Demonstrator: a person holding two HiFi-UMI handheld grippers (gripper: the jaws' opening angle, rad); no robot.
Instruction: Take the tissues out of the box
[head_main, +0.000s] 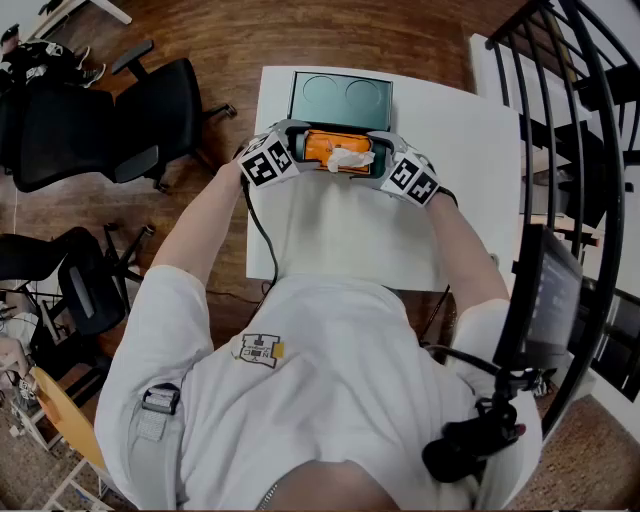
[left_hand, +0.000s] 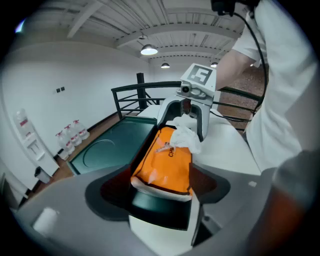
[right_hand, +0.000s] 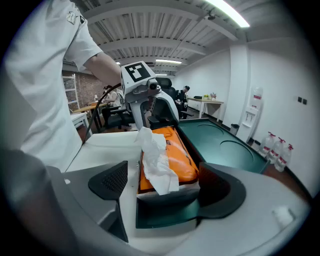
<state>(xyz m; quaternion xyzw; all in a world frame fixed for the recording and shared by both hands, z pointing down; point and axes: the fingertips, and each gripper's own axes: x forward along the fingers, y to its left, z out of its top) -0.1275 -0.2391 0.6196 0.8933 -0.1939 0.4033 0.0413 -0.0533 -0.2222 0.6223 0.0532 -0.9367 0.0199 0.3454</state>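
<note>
White bench (head_main: 330, 240) carries the dark green box (left_hand: 160, 209), lid thrown back, with the orange tissue pack (head_main: 325, 146) inside and one tissue (head_main: 350, 158) poking up. The left tongs (left_hand: 160, 192) appear clamped across one end of the box. The right tongs (right_hand: 165, 190) straddle the other end, spread wide, one pad clear of the wall. Best to brace with the left and bite the pack itself, not the loose sheet.

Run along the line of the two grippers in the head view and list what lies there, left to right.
black office chair → left gripper → orange tissue pack lying in the open box → right gripper
</note>
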